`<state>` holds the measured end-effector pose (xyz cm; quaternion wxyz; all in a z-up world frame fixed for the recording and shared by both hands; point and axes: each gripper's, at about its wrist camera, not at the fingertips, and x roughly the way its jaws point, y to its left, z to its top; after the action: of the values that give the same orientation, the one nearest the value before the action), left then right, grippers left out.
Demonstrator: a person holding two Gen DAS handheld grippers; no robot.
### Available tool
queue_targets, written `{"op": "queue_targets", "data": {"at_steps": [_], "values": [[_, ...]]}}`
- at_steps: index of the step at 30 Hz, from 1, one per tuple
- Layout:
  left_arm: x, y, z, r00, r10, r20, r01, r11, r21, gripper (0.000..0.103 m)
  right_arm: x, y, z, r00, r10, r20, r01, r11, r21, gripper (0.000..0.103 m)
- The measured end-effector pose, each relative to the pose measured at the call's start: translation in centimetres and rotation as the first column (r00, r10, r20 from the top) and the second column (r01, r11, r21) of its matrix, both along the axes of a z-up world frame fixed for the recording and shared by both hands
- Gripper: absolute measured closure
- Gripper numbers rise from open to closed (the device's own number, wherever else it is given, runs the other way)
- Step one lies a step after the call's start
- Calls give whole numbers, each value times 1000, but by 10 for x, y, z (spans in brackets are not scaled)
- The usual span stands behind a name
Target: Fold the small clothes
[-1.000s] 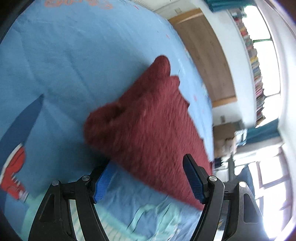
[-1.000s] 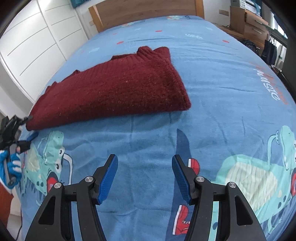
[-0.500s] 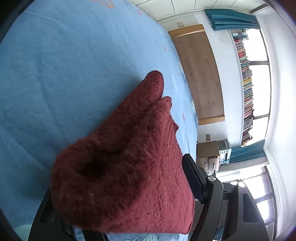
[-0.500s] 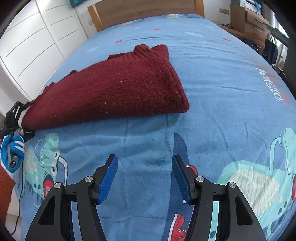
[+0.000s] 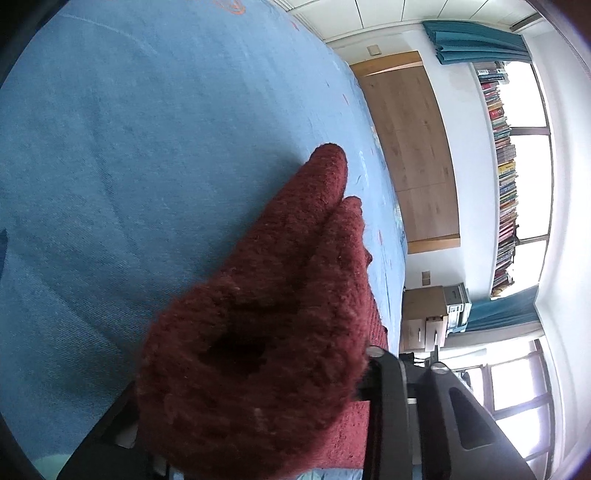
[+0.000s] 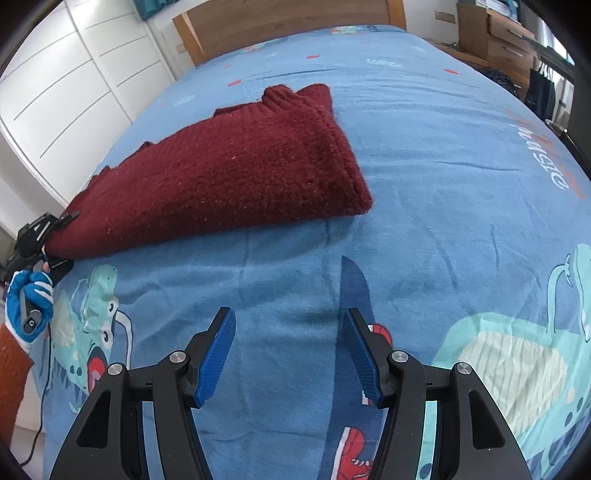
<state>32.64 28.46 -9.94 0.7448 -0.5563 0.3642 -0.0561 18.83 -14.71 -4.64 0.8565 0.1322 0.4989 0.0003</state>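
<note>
A dark red knit sweater (image 6: 236, 166) lies folded on the blue dinosaur-print bed cover (image 6: 443, 155), with its collar toward the headboard. My left gripper (image 6: 61, 240) is at the sweater's near left corner. Its jaws are closing, one above and one below the corner. In the left wrist view the bunched sweater (image 5: 266, 332) fills the left gripper (image 5: 255, 376) and hides the left finger. Only the right finger (image 5: 384, 373) shows, pressed against the knit. My right gripper (image 6: 290, 332) hovers open over bare cover, nearer than the sweater, with nothing between its blue pads.
A gloved hand (image 6: 27, 302) with an orange sleeve holds the left gripper at the bed's left edge. A wooden headboard (image 6: 288, 22) stands at the far end. White wardrobe doors (image 6: 74, 74) are on the left and wooden drawers (image 6: 495, 33) on the right. Bookshelves (image 5: 506, 166) line the window.
The left gripper moved onto the sweater's corner and its jaws closed in on the knit. The right gripper stayed where it was, open.
</note>
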Motion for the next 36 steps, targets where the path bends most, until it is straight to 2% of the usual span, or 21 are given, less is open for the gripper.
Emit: {"op": "queue_targets", "data": {"at_steps": [2,8,17,20,26,29,32,36], "values": [[-1,-1,2,1000,8,2,-8,1000,1,82,-2,-3,1,1000,-4,6,4,1000,7,40],[4,-5,12,1000,29,7,-29,1000,2,84,-9,-13,3,1000,-22,21,21,999,30,40],[20,-33,58,998,-26,63,23,999,48,85,-17,-27,7,998,-49,47,46,997,64,40],[27,-49,75,996,-45,83,42,998,39,86,-20,-33,10,996,-61,61,56,995,78,40],[49,-96,105,985,-96,143,101,994,-32,86,-27,-46,16,994,-77,84,69,993,91,40],[67,-122,119,977,-137,163,145,989,-40,86,-33,-55,18,991,-94,94,85,992,94,40],[84,-160,129,965,-191,179,202,978,-50,86,-40,-65,19,988,-115,101,105,990,98,40],[100,-220,131,937,-291,193,306,950,-56,86,-49,-77,16,985,-142,96,132,985,110,40]]}}
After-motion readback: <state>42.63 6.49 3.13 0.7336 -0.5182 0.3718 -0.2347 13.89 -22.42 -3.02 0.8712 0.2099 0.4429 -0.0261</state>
